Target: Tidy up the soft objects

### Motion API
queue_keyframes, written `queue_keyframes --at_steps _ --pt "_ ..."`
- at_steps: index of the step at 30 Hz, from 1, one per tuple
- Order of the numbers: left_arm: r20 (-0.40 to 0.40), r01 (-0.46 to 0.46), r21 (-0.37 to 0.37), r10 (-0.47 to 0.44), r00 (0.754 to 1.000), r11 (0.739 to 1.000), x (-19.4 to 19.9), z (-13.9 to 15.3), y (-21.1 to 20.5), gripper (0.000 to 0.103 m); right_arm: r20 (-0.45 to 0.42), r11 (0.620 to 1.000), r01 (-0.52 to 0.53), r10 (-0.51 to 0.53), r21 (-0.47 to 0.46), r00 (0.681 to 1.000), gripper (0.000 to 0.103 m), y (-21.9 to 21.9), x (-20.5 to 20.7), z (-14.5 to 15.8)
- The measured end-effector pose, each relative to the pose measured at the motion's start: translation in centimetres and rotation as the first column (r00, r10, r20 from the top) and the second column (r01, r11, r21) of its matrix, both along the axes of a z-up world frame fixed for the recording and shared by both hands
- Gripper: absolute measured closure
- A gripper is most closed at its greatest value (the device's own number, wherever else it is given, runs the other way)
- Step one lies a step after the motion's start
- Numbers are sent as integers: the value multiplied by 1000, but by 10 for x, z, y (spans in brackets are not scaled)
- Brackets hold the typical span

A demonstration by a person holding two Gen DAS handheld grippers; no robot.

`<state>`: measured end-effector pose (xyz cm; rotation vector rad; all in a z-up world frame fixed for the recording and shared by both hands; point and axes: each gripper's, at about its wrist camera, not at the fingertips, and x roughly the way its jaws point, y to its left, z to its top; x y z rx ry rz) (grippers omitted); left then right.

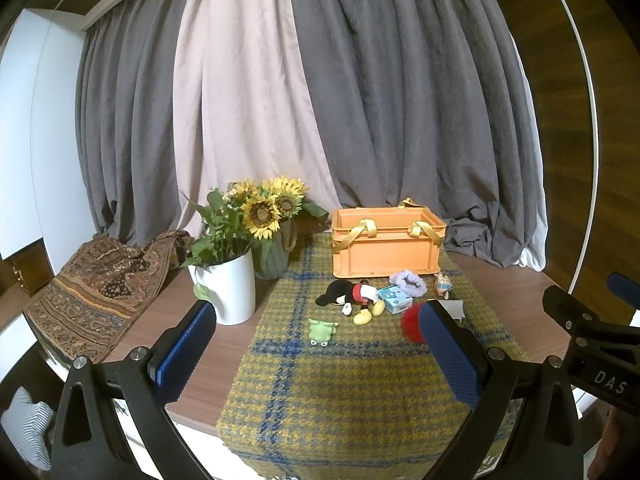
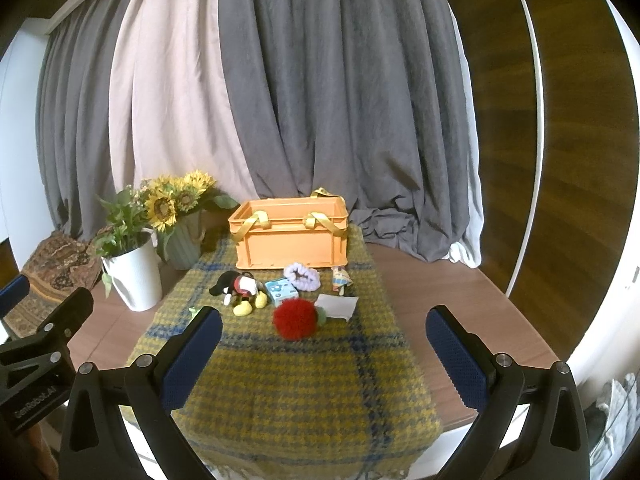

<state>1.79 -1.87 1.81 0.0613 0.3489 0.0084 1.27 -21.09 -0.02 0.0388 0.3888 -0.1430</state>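
- Two grippers, left gripper (image 1: 316, 344) and right gripper (image 2: 324, 344), fingers spread wide, empty.
- Orange plastic crate (image 2: 290, 236) behind fluffy red pompom (image 2: 295, 318) on checked woollen blanket (image 2: 288, 384).

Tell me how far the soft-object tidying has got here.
Nothing looks done: no item shows above the orange plastic crate rim. Nothing in hand; left gripper and right gripper hang open. Left on the plaid cloth: mouse plush, red fluffy pompom, lilac scrunchie, green frog toy.
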Motion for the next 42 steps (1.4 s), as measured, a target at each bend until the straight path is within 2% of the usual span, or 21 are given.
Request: queue_keyframes --at_steps 10,15,24,35,42 --pt "-17 2 5 -2 1000 1000 7 -4 2 0 -11 1000 0 0 4 1000 0 -2 5 -4" --pt "-53 0 5 0 999 1000 22 -13 5 0 -34 1000 -5 5 13 999 0 -1 20 -11" --pt "-108 18 6 -17 994 1000 73 -33 14 0 -94 999 -29 33 36 995 0 9 71 -32" --pt "-168 83 13 -79 983 996 159 -65 23 13 -131 998 -16 25 67 991 3 20 150 -66" --pt "-236 104 -22 -106 966 994 198 -99 26 21 -163 998 23 -15 51 987 8 23 184 -92"
